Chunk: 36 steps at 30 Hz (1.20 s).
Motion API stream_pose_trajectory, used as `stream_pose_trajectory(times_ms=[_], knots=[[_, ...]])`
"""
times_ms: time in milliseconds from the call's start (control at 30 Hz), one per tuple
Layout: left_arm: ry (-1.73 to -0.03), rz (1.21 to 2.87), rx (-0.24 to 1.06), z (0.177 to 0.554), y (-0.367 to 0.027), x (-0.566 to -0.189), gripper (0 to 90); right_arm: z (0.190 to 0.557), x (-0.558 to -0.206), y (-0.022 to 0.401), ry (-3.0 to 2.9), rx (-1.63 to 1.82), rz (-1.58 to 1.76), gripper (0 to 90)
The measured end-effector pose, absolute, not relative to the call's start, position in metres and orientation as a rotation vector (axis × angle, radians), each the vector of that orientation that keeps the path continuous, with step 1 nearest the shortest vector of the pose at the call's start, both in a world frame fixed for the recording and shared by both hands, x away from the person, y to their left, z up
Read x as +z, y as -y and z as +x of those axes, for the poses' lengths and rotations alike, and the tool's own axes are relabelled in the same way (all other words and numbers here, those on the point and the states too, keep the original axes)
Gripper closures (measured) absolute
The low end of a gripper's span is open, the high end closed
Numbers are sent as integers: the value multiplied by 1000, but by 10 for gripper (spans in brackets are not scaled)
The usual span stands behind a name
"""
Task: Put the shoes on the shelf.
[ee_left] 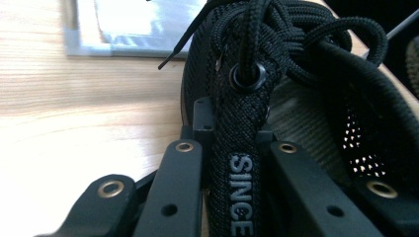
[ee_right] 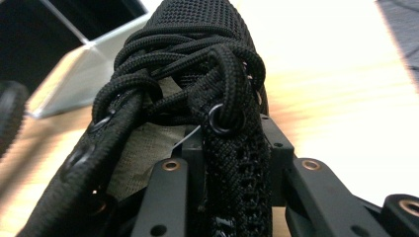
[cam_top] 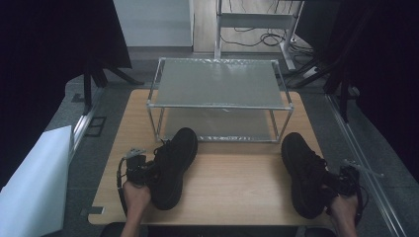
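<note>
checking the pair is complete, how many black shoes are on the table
2: one shoe front left, gripped by the left tongs; the other shoe front right, gripped by the right tongs.

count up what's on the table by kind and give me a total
Black shoes: 2, left shoe, right shoe
Metal two-tier rack: 1
Total: 3
</note>
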<state>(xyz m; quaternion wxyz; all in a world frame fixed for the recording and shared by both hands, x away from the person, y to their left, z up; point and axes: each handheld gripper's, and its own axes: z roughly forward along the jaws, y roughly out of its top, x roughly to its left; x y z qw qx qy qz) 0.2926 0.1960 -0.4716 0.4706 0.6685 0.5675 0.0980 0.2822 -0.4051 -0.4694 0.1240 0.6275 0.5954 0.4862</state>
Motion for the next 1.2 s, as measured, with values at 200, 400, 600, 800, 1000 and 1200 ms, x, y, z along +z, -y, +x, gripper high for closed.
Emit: stream_pose_trajectory(times_ms=[200,400,600,800,1000,1200], knots=[[-1367,1608,200,294,-189,-468,808,286,-462,385,-1770,1512,1801,710],[-1341,1599,183,295,-178,-463,806,291,-457,366,-1806,1587,1777,710],[-1313,1566,163,294,-170,-456,807,296,-452,349,-1828,1645,1758,710],[-1274,1543,151,290,-164,-447,806,299,-445,330,-1861,1701,1728,710],[-1238,1521,151,285,-159,-437,807,303,-435,313,-1880,1761,1695,710],[-1213,1490,144,282,-155,-425,807,306,-425,296,-1889,1822,1674,711]])
